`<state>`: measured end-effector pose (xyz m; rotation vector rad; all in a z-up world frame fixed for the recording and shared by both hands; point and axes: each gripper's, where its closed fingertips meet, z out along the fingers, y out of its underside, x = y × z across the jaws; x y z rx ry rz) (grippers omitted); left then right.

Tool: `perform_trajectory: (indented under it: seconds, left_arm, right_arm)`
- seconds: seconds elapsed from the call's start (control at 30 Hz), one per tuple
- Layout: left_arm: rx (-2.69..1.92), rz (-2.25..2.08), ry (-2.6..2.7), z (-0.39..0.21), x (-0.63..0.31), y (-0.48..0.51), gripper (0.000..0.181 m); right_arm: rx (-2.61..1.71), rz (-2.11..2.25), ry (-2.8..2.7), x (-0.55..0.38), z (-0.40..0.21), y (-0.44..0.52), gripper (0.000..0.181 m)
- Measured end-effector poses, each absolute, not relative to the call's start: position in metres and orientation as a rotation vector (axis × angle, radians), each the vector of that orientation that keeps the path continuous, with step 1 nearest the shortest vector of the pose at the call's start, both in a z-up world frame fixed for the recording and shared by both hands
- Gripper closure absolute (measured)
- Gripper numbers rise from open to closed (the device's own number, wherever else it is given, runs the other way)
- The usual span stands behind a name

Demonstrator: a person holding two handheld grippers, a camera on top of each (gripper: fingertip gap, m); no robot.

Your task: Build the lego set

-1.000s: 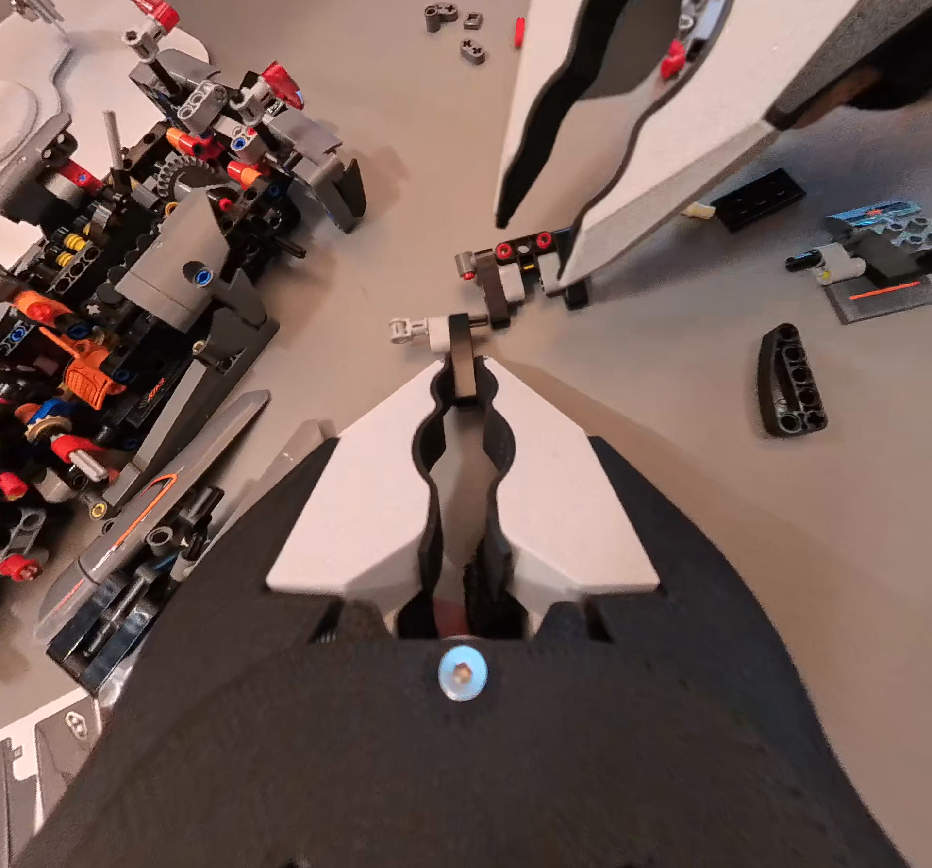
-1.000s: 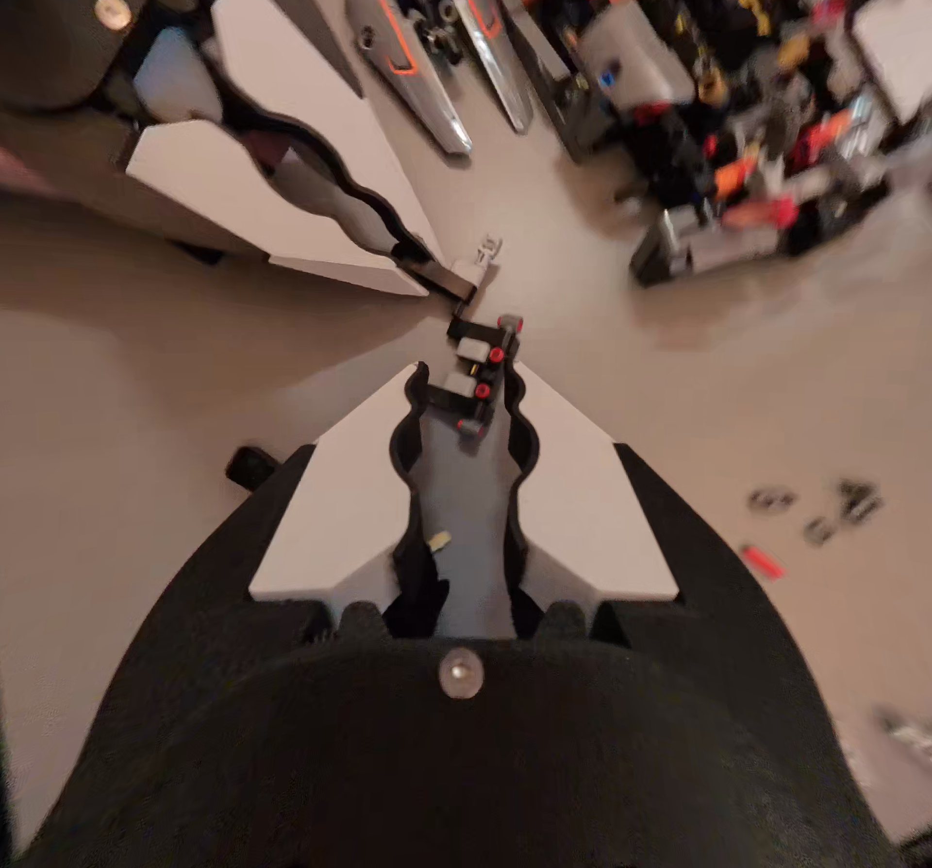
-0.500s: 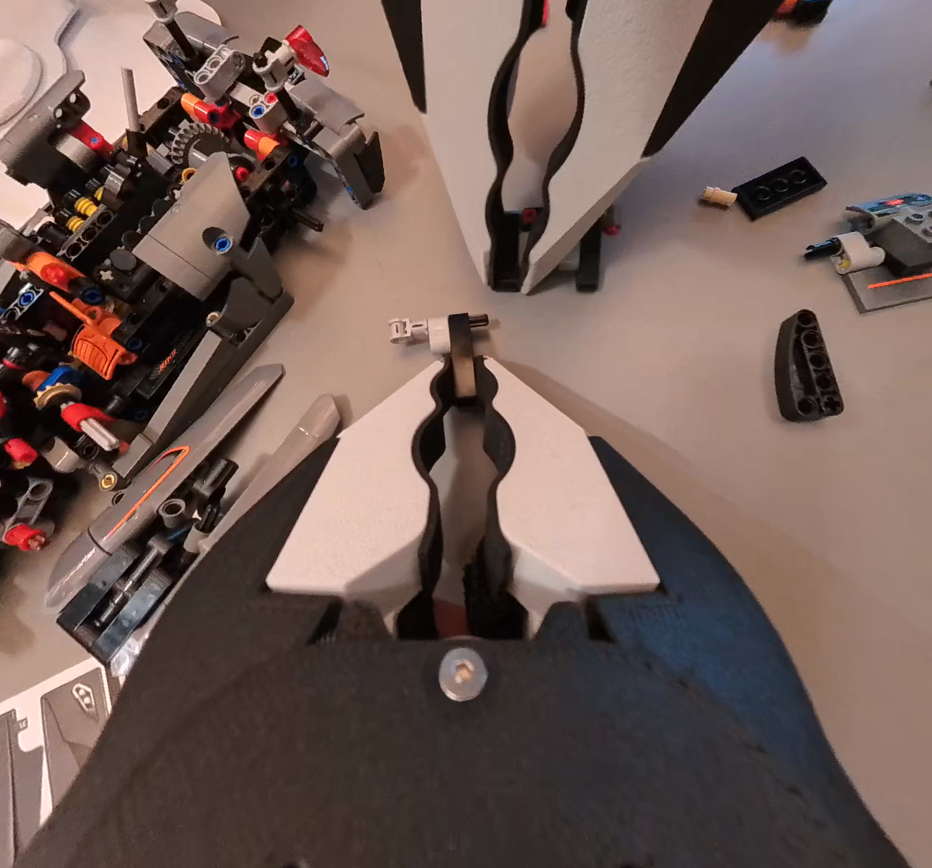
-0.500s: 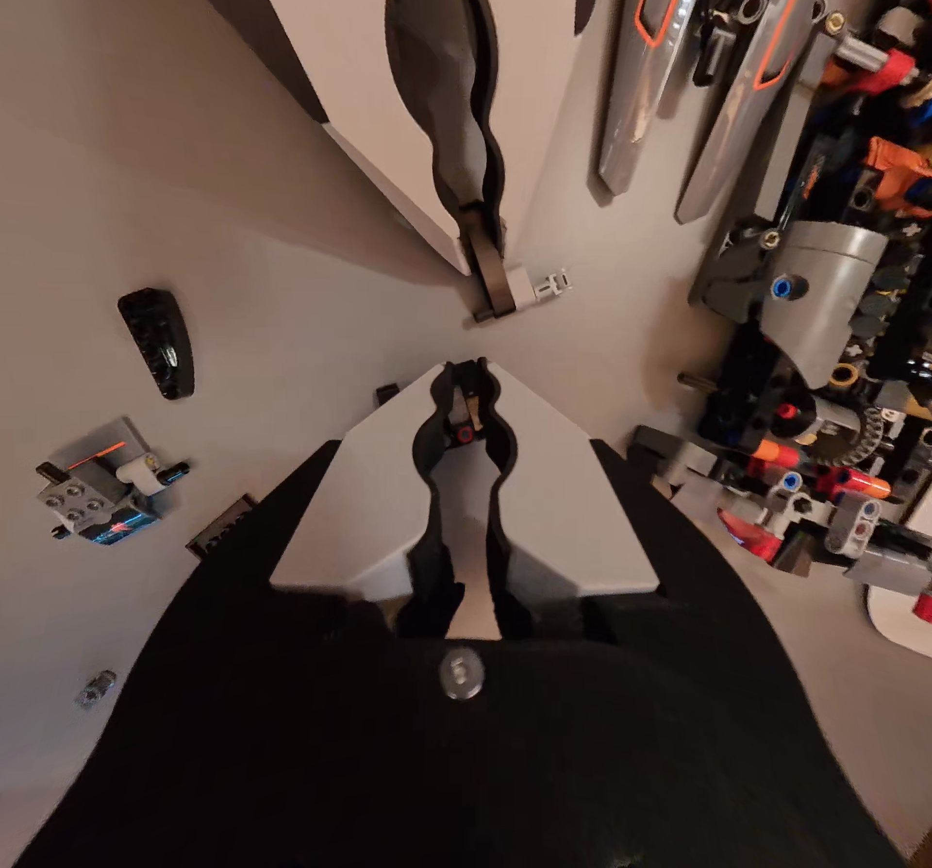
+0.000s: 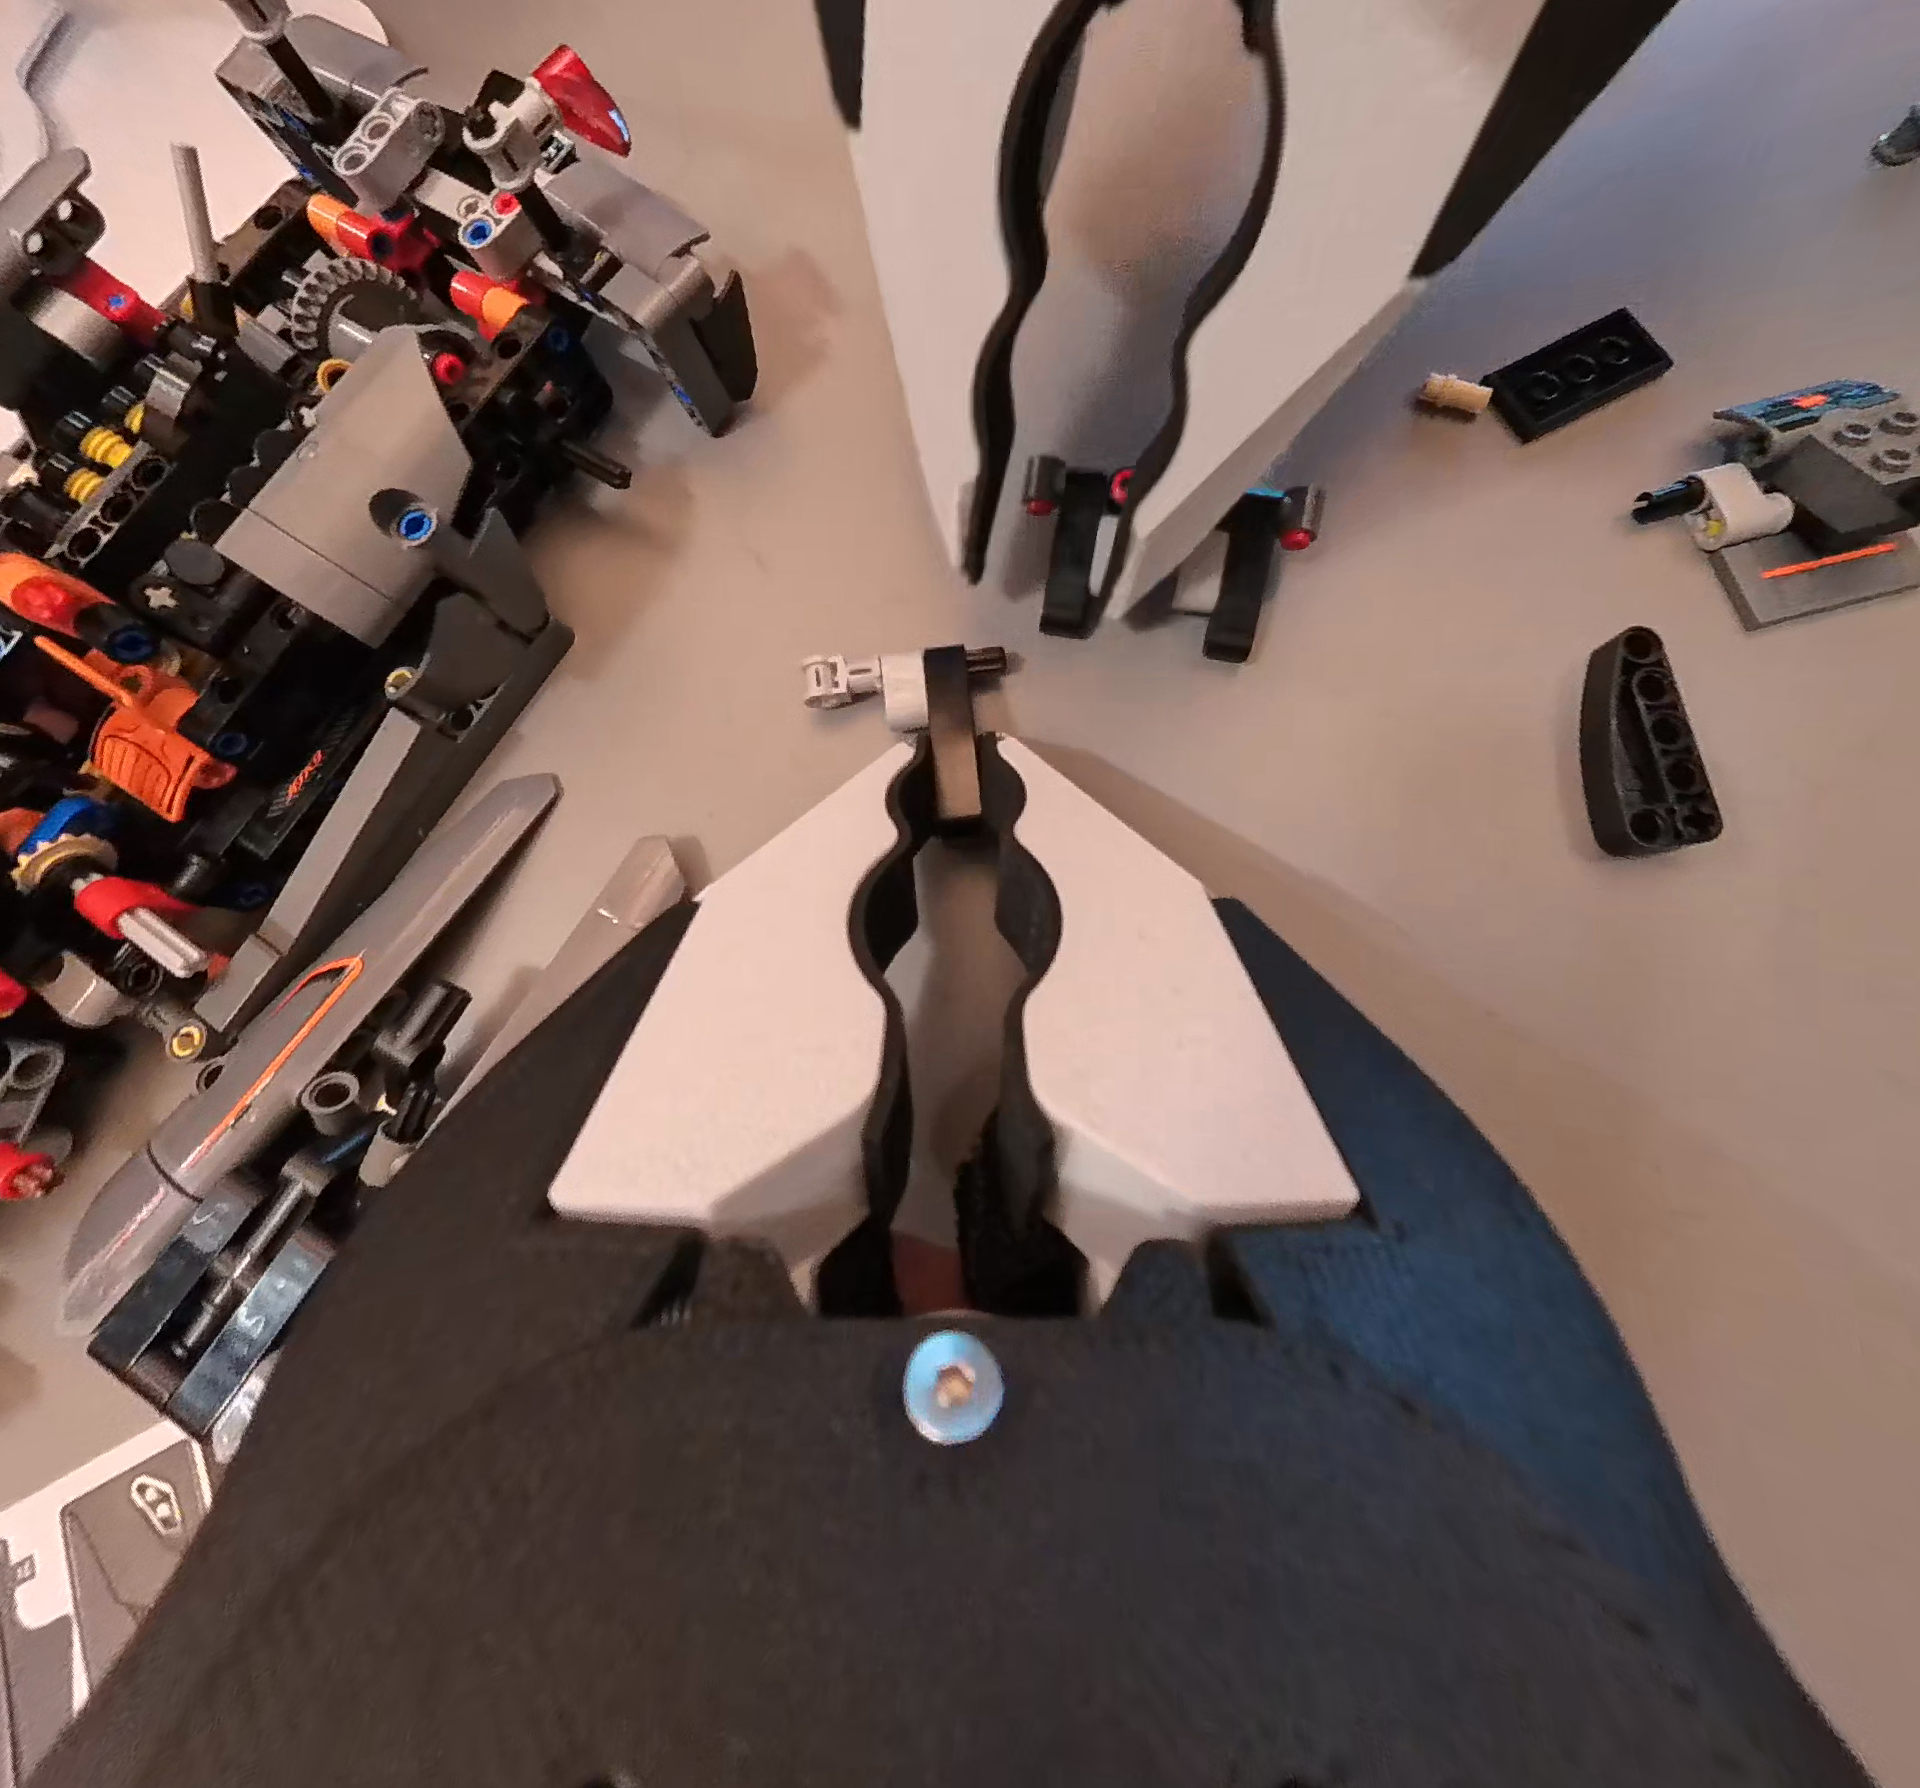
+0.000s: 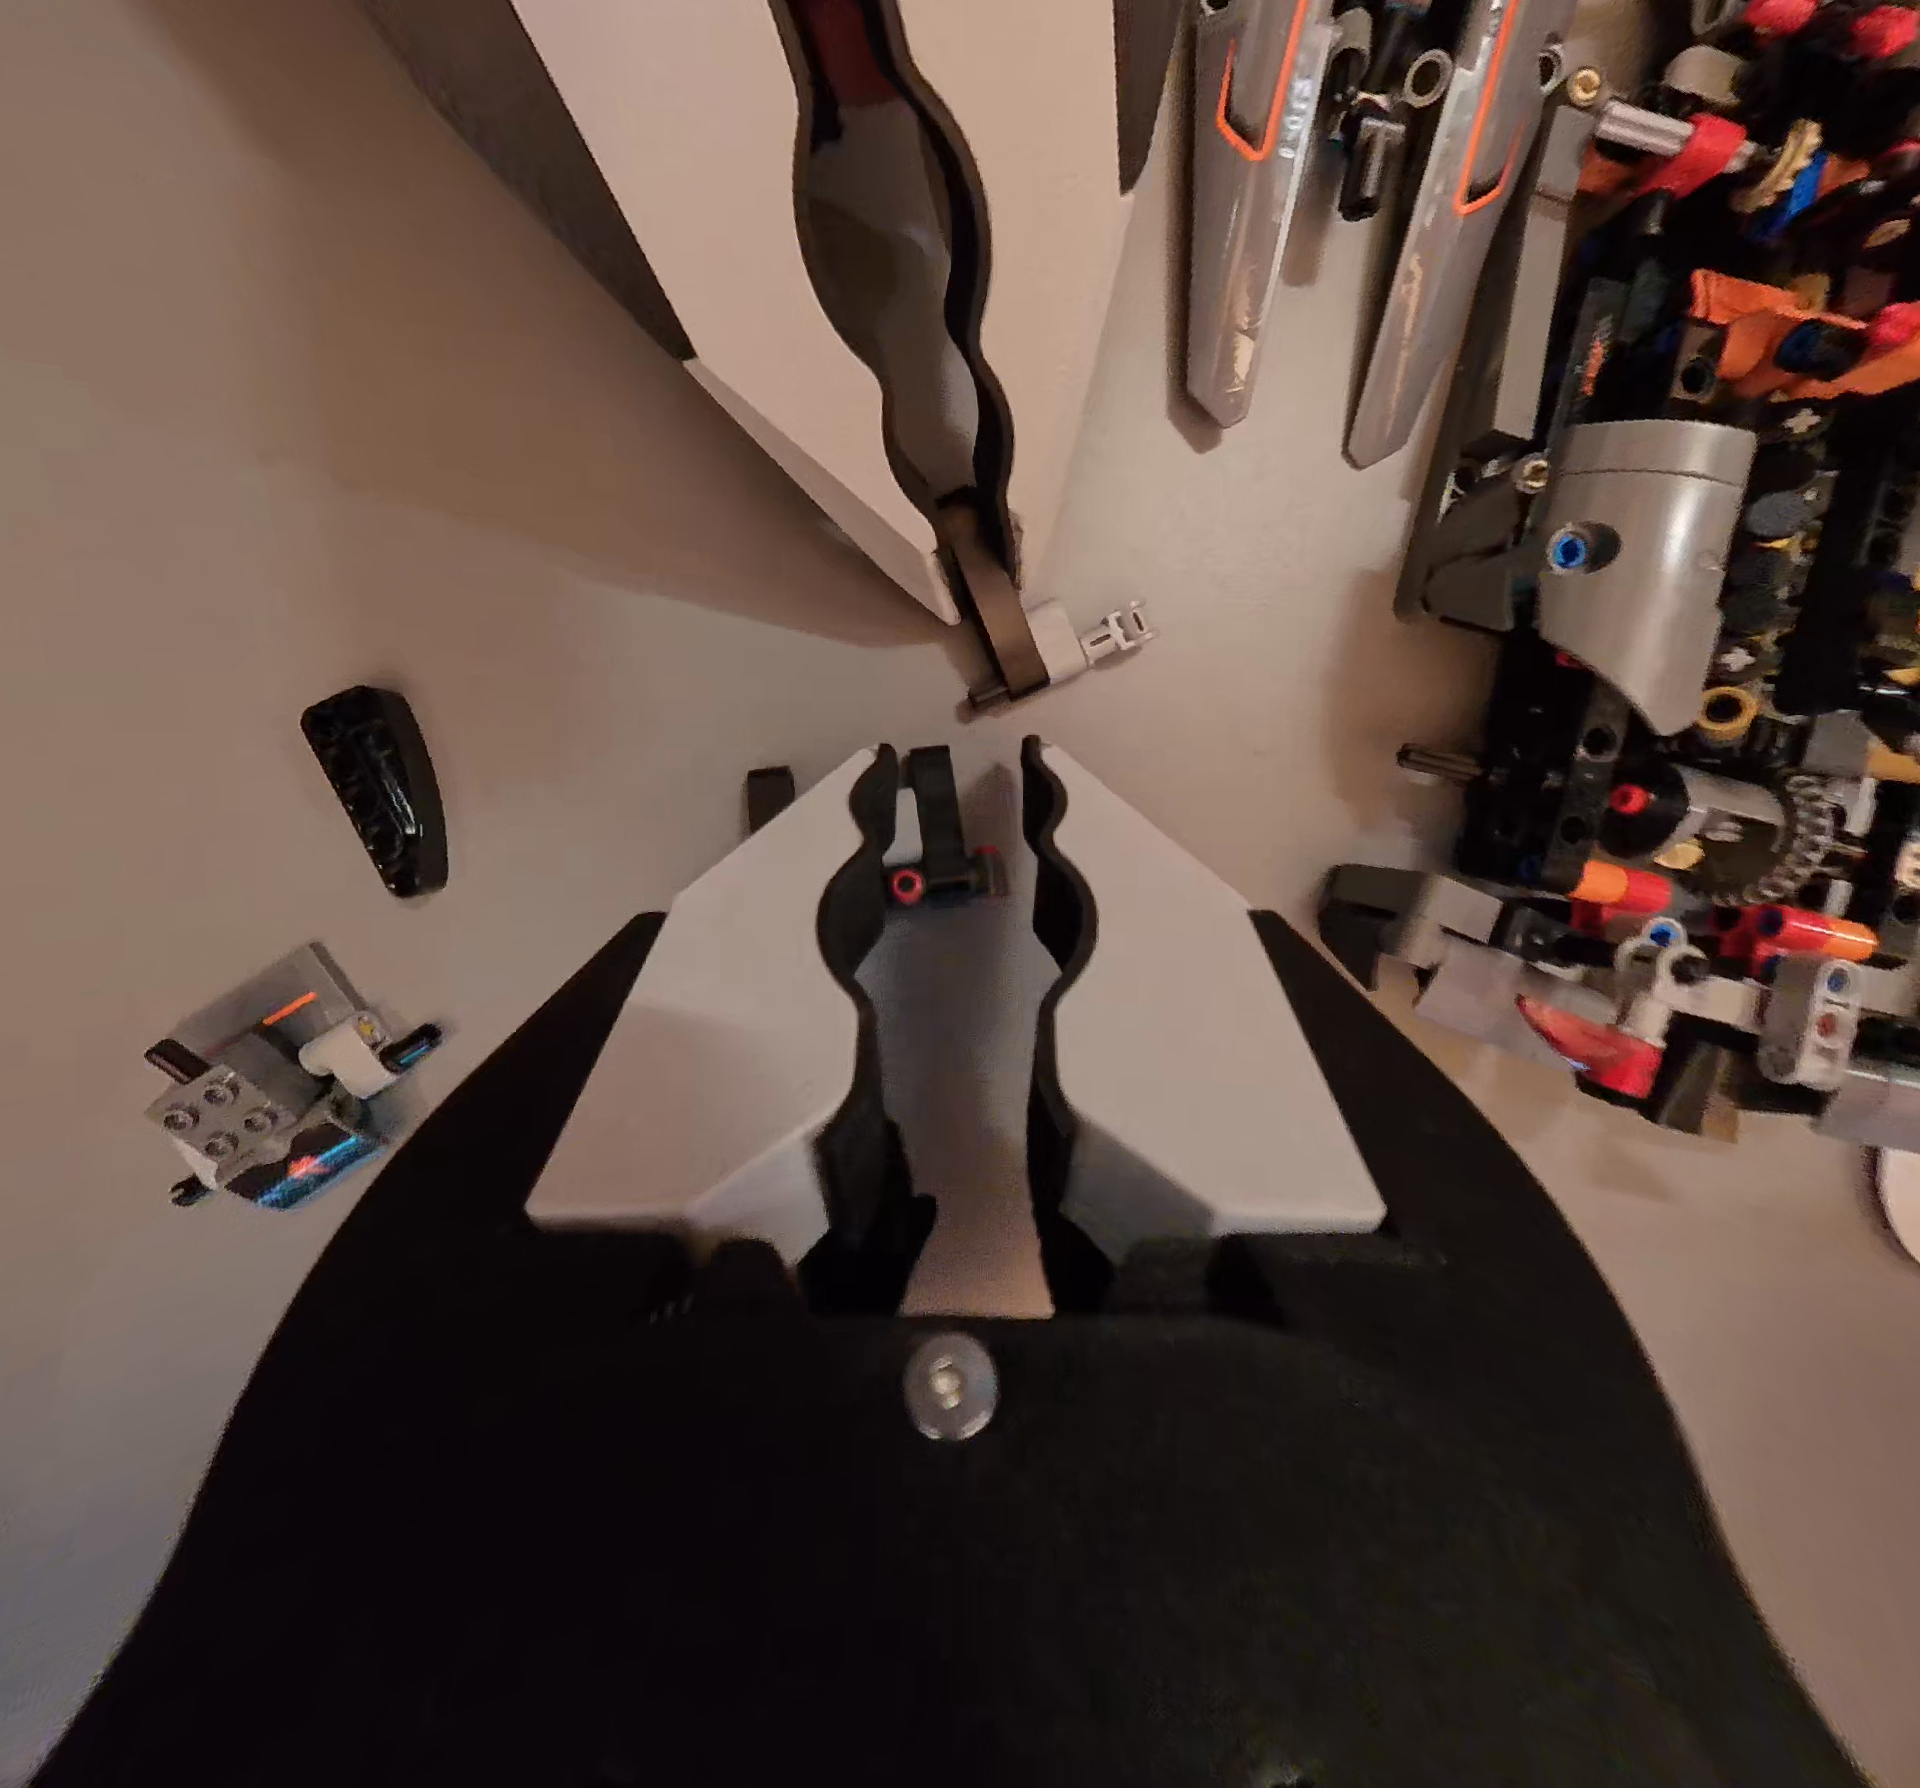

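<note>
Black liftarm w/ white pin piece sits clamped in left tool, tips narrow. Right tool opp., fingers parted around small black-red subassembly on desk, not gripping. Big lego build left, curved black beam right.

Hobby tabletop, half-built lego model, loose pieces scattered
</note>
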<state>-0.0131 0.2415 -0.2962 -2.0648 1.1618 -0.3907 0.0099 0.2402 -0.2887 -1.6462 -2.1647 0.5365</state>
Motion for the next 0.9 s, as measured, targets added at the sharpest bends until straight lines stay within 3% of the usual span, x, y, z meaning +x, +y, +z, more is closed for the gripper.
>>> perform_trajectory:
  seconds: [0.07,0.17,0.9]
  left_arm:
    - [-2.064,-0.393,1.159,-0.296,-0.013,0.242,0.175]
    - [-2.065,-0.402,1.161,-0.296,-0.013,0.241,0.175]
    - [-2.064,-0.411,1.18,-0.297,-0.012,0.241,0.175]
  right_arm:
    - [-1.629,0.511,-2.19,0.016,-0.285,0.239,0.163]
    - [-1.655,0.495,-2.235,0.028,-0.285,0.238,0.152]
    - [-1.656,0.553,-2.265,0.021,-0.289,0.236,0.168]
